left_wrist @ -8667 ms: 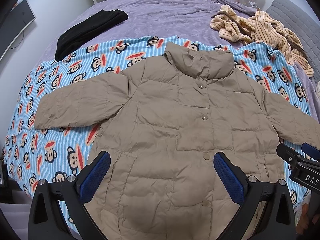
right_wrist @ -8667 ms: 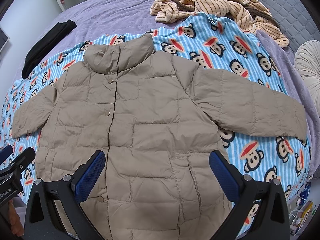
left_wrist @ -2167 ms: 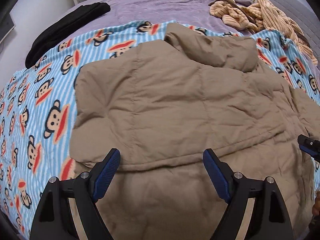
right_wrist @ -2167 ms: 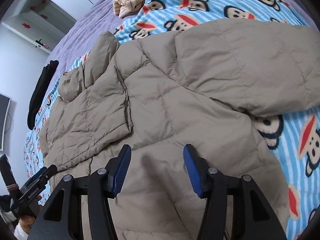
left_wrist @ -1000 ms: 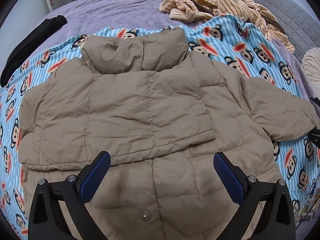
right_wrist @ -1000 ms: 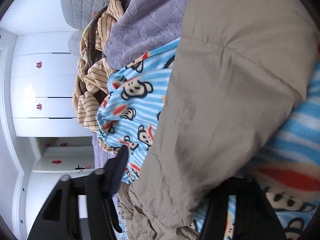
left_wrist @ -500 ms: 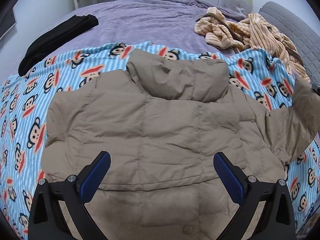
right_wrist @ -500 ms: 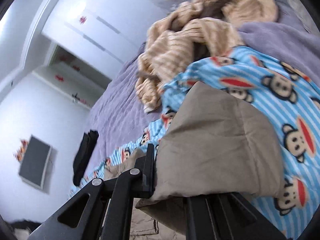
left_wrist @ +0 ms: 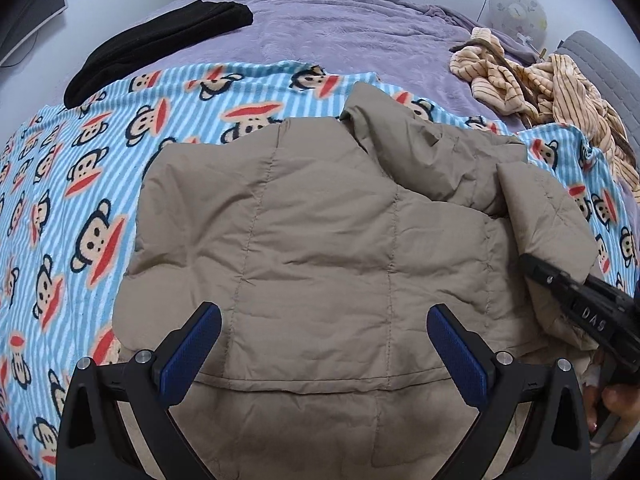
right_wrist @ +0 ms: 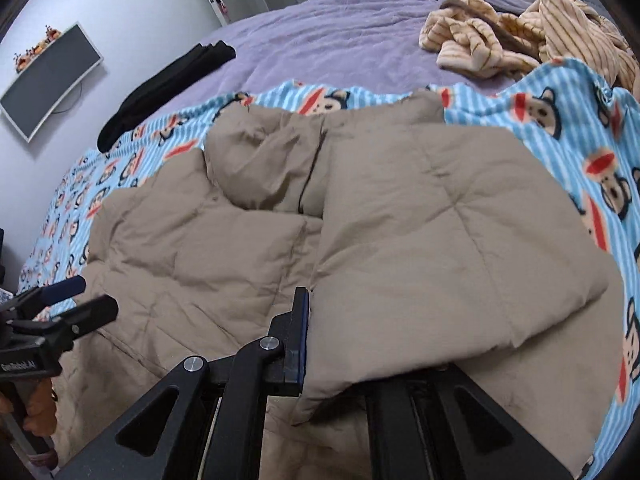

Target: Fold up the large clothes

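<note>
- While the left gripper (left_wrist: 320,348) hangs with its blue-padded jaws spread wide and empty at the bottom of its own frame, the khaki quilted puffer jacket (left_wrist: 320,240) fills the centre of the left wrist view, lying on the blue striped fleece blanket printed with monkey faces (left_wrist: 80,200).
- Along the left of that frame, one sleeve already lies folded flat across the jacket's body, so the step in hand appears to be folding the second sleeve inward.
- At the right edge of the left wrist view, the right gripper (right_wrist: 308,344) has its jaws clamped on the other sleeve (right_wrist: 460,248); in its own view the sleeve drapes over the lower right of the frame.
- Next, the sleeve likely needs laying flat across the chest and releasing; its puffy fill may spring back.
- Stitched square panels give the jacket a soft, pillowy surface with fine creases; the stand-up collar (left_wrist: 436,152) slumps at upper centre.
- Across the top, a purple plush bedspread (left_wrist: 340,28) carries a folded black garment (left_wrist: 160,40) at upper left and a crumpled tan striped garment (left_wrist: 540,80) at upper right.
</note>
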Demonstrator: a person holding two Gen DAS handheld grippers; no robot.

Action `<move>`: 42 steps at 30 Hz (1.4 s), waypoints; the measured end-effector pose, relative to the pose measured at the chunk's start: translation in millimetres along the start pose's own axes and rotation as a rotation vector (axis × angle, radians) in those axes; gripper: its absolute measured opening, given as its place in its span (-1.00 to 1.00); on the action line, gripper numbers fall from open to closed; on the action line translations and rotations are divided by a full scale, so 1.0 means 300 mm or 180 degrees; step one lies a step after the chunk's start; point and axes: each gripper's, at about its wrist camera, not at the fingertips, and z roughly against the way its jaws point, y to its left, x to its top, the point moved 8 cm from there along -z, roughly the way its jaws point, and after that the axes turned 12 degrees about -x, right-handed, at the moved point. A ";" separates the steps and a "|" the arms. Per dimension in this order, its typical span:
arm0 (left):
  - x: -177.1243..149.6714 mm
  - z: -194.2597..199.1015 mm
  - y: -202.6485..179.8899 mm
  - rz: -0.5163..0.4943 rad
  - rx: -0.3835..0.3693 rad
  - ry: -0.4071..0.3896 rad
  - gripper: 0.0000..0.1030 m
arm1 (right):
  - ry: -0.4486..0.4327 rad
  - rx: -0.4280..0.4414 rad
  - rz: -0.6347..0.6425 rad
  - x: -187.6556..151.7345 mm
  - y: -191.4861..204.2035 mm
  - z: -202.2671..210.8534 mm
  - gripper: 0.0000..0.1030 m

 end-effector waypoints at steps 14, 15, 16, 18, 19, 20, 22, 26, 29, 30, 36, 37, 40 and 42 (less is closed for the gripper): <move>0.038 -0.100 -0.090 0.0002 -0.0254 0.0062 1.00 | 0.0197 0.0647 -0.1657 -0.025 -0.290 0.102 0.48; 0.043 -0.103 -0.089 0.0002 -0.0251 0.0067 1.00 | 0.0183 0.0667 -0.1813 -0.022 -0.322 0.100 0.48; 0.046 -0.105 -0.088 0.0007 -0.0254 0.0073 1.00 | 0.0164 0.0690 -0.1984 -0.018 -0.355 0.096 0.48; 0.052 -0.108 -0.086 0.0024 -0.0284 0.0083 1.00 | 0.0124 0.0748 -0.2317 -0.007 -0.409 0.086 0.39; 0.055 -0.108 -0.086 0.0031 -0.0306 0.0085 1.00 | 0.0101 0.0774 -0.2449 0.004 -0.427 0.081 0.07; 0.057 -0.106 -0.086 0.0034 -0.0337 0.0084 1.00 | 0.0086 0.0781 -0.2545 0.014 -0.440 0.074 -0.38; 0.061 -0.100 -0.083 0.0050 -0.0402 0.0076 1.00 | 0.0038 0.0811 -0.2573 0.040 -0.442 0.073 -0.75; 0.072 -0.085 -0.036 0.0206 -0.0476 0.0045 1.00 | -0.0216 0.0666 -0.1863 0.144 -0.309 0.132 -0.79; 0.080 -0.067 0.007 0.0398 -0.0644 -0.0002 1.00 | -0.0311 0.0664 -0.1164 0.197 -0.141 0.164 -0.79; 0.084 -0.060 0.019 0.0450 -0.0711 -0.0016 1.00 | -0.0320 0.0664 -0.0970 0.203 -0.086 0.167 -0.79; 0.103 -0.038 0.062 0.0575 -0.0948 -0.0070 1.00 | -0.0126 0.0697 -0.0320 0.104 0.128 0.128 -0.79; 0.104 -0.034 0.065 0.0619 -0.1053 -0.0076 1.00 | -0.0081 0.0697 -0.0227 0.079 0.158 0.113 -0.79; 0.104 -0.028 0.054 0.0795 -0.1489 -0.0042 1.00 | 0.0057 0.0658 0.0112 0.010 0.224 0.080 -0.78; 0.101 -0.030 0.034 0.0896 -0.1811 0.0031 1.00 | 0.0164 0.0541 0.0411 -0.035 0.271 0.048 -0.73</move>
